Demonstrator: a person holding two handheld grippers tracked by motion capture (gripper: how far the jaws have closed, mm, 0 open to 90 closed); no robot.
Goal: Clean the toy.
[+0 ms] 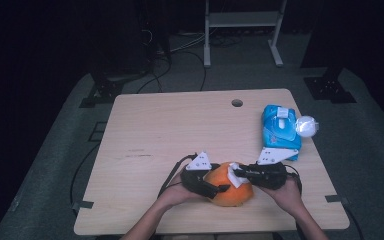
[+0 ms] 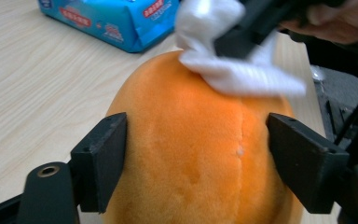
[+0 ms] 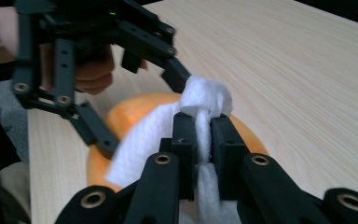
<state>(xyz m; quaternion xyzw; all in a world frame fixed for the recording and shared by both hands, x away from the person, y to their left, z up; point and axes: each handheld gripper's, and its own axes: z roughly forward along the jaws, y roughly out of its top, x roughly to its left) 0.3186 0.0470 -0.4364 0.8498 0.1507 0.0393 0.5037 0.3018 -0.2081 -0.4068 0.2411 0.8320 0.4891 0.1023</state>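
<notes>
Right gripper [image 3: 204,135], lower middle of its own view: jaws pinched nearly together on a white wipe [image 3: 205,100], which bunches above the tips and trails down to the lower left. In the high view this gripper [image 1: 240,174] sits low and right of centre, with the wipe [image 1: 235,175] pressed against the top of an orange plush ball [image 1: 228,191].

Left gripper [image 2: 198,158]: jaws set moderately wide, one on each flank of the orange plush ball [image 2: 196,154], pads against the fuzzy sides, holding it. A seam runs down the ball's face, right of the middle. The wipe [image 2: 233,65] lies on the ball's crown, upper middle of that view, under the other gripper's black jaws.

High view: the left gripper [image 1: 215,189] sits at the lower centre, on the ball's left side. Both hands come in from the bottom edge. The ball rests on the wooden table [image 1: 170,125], near its front edge.

Farther out: a blue packet of wipes [image 1: 279,131] at the table's right edge, well apart from the ball.
</notes>
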